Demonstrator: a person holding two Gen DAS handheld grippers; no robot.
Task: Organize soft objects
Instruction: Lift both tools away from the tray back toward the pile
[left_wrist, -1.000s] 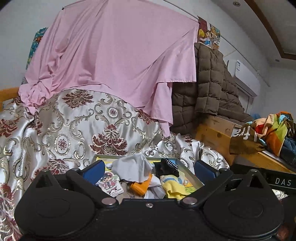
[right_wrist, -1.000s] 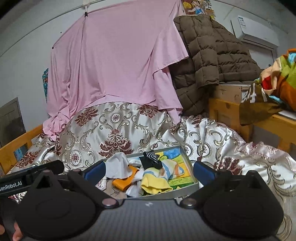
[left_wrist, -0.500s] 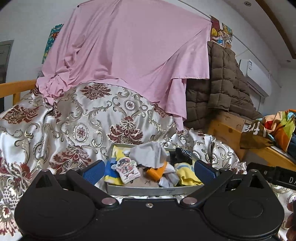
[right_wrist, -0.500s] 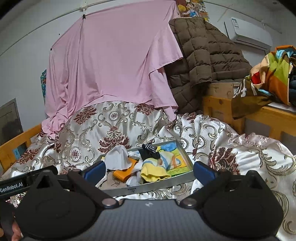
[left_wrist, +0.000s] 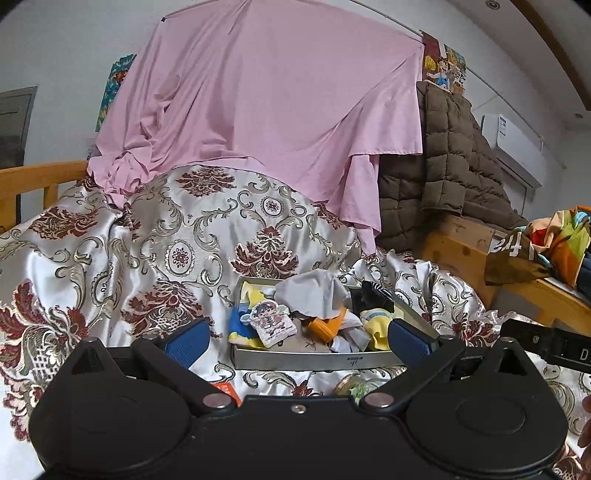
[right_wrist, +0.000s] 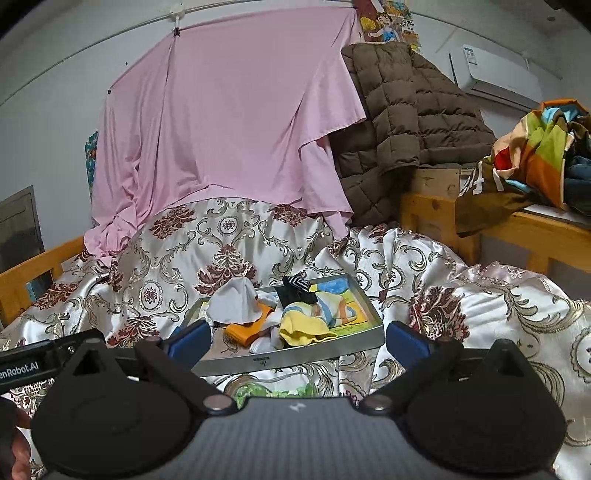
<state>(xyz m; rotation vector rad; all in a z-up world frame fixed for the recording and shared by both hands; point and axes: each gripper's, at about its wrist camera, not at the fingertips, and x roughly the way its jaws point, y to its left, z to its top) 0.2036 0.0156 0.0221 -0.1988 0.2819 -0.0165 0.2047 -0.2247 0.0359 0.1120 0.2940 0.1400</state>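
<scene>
A grey metal tray (left_wrist: 314, 360) (right_wrist: 295, 356) lies on a patterned satin bedspread (left_wrist: 166, 240). It holds a jumble of small soft items: a grey cloth (left_wrist: 314, 295) (right_wrist: 234, 304), an orange sock (left_wrist: 327, 326) (right_wrist: 245, 328), a yellow sock (left_wrist: 375, 325) (right_wrist: 304, 326), a black striped sock (left_wrist: 371, 295) (right_wrist: 297, 286) and a cartoon-printed piece (left_wrist: 271, 323). My left gripper (left_wrist: 297, 341) is open and empty, just in front of the tray. My right gripper (right_wrist: 297, 338) is open and empty, also in front of the tray.
A pink sheet (left_wrist: 266, 118) hangs behind the bed. A brown quilted coat (left_wrist: 443, 177) lies on a wooden frame (left_wrist: 461, 251) at right, with colourful clothes (right_wrist: 535, 147) further right. A wooden rail (left_wrist: 33, 181) stands at left. Small items (right_wrist: 273, 389) lie before the tray.
Both grippers have drawn back from the tray, and the left view has swung leftward; the whole tray front edge now shows. Both stay open and empty.
</scene>
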